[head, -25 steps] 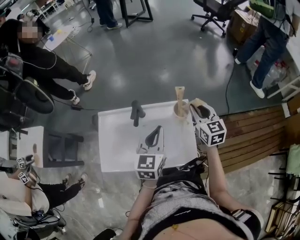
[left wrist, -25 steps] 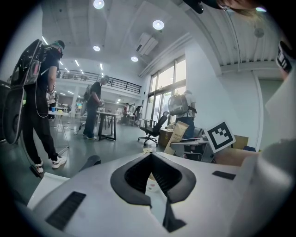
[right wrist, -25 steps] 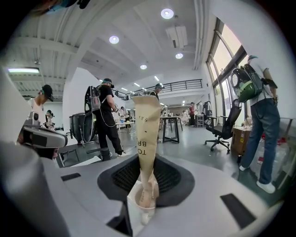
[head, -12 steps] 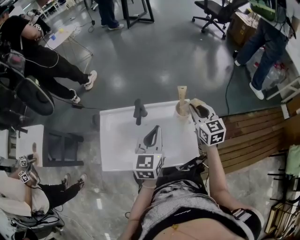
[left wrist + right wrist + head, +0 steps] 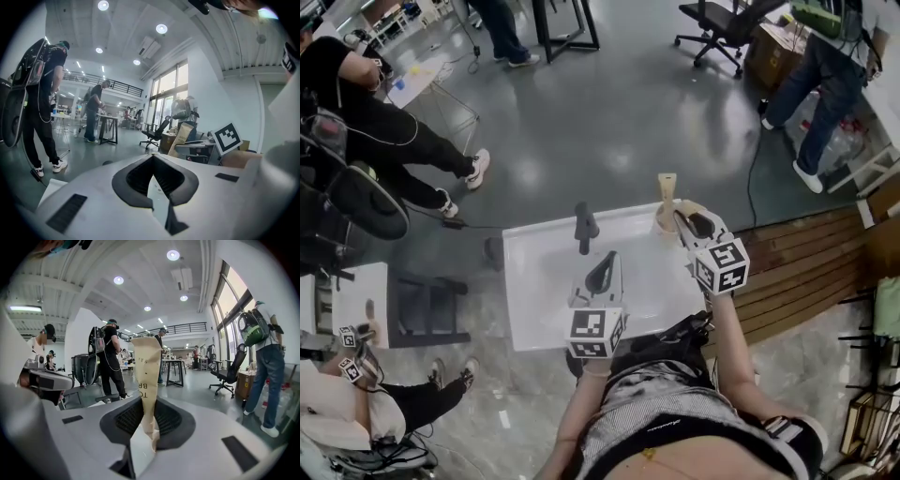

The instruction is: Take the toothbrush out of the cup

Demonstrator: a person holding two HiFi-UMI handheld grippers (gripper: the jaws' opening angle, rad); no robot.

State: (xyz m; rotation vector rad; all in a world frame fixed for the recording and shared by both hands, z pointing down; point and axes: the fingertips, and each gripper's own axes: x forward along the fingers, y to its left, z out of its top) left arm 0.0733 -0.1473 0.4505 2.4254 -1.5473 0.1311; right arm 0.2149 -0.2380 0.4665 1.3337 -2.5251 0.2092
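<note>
paper-wrapped toothbrush (image 5: 145, 376) pinched by right tool (image 5: 678, 215), jaws just closed further (for lifting from cup (image 5: 663, 224)); left tool (image 5: 609, 258) idle, jaws together, empty.

A toothbrush (image 5: 667, 187) sticks up from what seems a cup (image 5: 665, 223) at the table's (image 5: 544, 300) far corner. The left gripper (image 5: 605, 267) hangs mid-table.
</note>
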